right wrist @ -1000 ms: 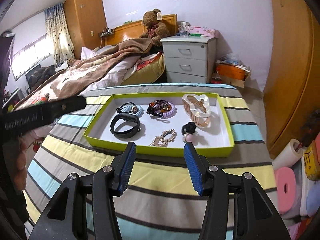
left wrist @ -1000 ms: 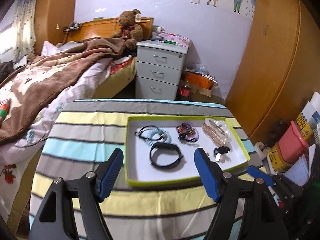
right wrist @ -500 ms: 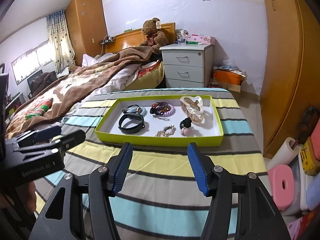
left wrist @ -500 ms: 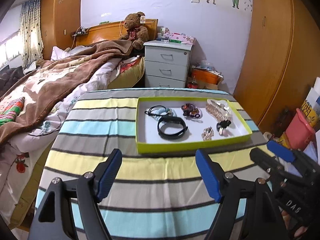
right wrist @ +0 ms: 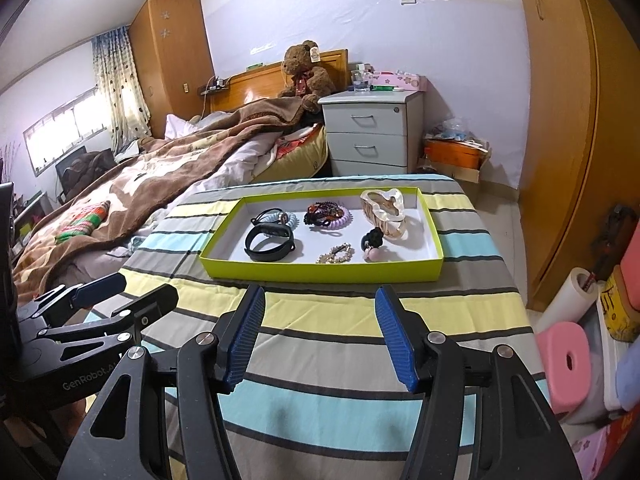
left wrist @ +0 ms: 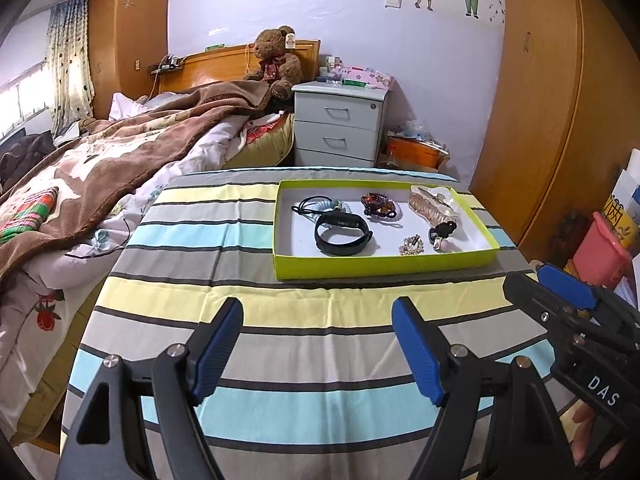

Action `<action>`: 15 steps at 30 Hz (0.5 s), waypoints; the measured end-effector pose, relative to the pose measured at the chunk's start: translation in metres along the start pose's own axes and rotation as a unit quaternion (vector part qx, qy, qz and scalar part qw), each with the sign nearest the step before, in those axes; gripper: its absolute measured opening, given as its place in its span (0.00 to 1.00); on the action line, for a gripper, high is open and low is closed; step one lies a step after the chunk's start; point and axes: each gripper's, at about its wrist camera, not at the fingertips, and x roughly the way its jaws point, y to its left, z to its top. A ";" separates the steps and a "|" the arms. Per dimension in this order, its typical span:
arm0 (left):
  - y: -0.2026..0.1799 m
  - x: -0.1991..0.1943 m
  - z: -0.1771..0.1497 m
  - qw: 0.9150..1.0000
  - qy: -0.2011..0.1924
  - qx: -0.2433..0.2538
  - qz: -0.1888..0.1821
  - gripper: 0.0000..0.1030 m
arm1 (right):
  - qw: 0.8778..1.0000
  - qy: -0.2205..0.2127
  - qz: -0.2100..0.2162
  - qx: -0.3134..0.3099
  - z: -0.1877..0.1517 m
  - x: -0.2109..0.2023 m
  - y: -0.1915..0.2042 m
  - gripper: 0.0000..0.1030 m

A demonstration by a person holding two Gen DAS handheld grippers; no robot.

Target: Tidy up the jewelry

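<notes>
Hovering spread and empty, both claws (left wrist: 318, 346) (right wrist: 320, 334), jewelry tray (left wrist: 380, 268) well ahead, seemingly untouched.

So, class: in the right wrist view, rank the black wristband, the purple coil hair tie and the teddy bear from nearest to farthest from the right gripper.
1. Black wristband, front left of the tray.
2. Purple coil hair tie, middle back of the tray.
3. Teddy bear, far off on the bed's headboard.

Striped tabletop (right wrist: 320, 312) lies bare between both grippers and the lime-green tray (right wrist: 320, 270), giving open passage. The tray's low wall stands in the way at its near edge. Inside, black band (right wrist: 270, 242), beaded chain (right wrist: 335, 254) and black-and-pink hair tie (right wrist: 373, 245) leave narrow white gaps.
</notes>
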 end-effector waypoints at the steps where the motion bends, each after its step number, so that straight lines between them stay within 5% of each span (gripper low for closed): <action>1: 0.000 -0.001 0.000 1.000 -0.001 0.001 0.000 0.76 | 1.000 0.000 0.000 0.000 0.000 0.000 0.000 0.56; 15: 0.000 -0.005 -0.004 1.000 -0.003 -0.001 0.001 0.76 | 1.000 -0.003 -0.001 0.002 0.001 -0.005 -0.001 0.56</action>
